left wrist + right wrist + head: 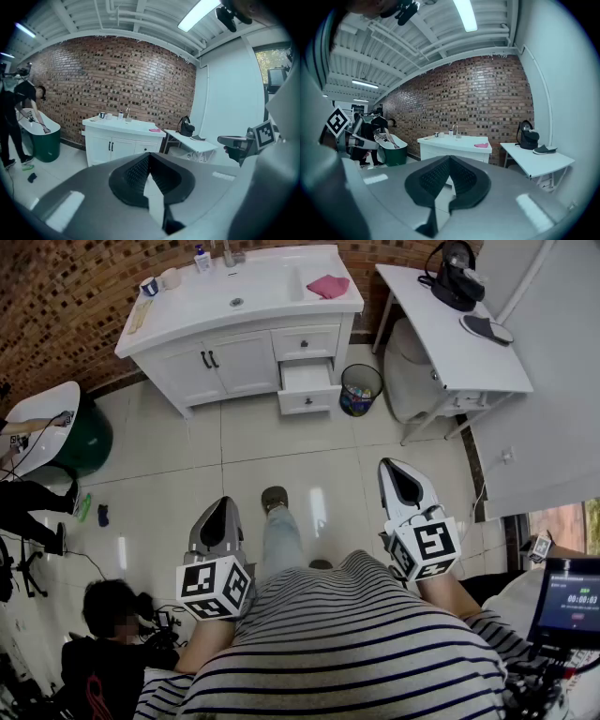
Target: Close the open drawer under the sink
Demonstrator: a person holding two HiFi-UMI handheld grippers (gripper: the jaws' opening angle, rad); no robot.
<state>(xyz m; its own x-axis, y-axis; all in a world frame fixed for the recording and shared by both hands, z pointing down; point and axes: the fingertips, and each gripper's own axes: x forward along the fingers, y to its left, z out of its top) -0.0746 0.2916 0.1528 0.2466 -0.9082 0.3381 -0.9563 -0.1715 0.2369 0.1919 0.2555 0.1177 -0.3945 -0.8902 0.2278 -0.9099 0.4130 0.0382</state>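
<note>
we stand well back from the vanity [234, 357], with bare floor [281, 446] between us and it, so the closing has not begun. the drawer [307, 378] juts toward us on the vanity's right side, below the sink [251, 289] and under a shut drawer, and its white inside shows from above. a bin [361, 388] sits just right of it.

the left gripper [221, 509] and right gripper [397, 474] are held low in front of us, well apart, both aimed at the far wall. in each gripper view the fingers meet at the tips with nothing between them.

to do this step well, we judge that we must first walk in until the drawer is within reach. the right gripper is on the drawer's side of us, so it looks the natural one to use. fingers kept together make a blunt tip, good for pushing, so there is no need to part them. we would set that tip on the middle of the drawer front [309, 403], not a corner, and press straight toward the far wall so the drawer does not skew. we would keep clear of the bin on the way in. near the end we would slow down, so the front seats level with the ones around it and does not slam.
</note>
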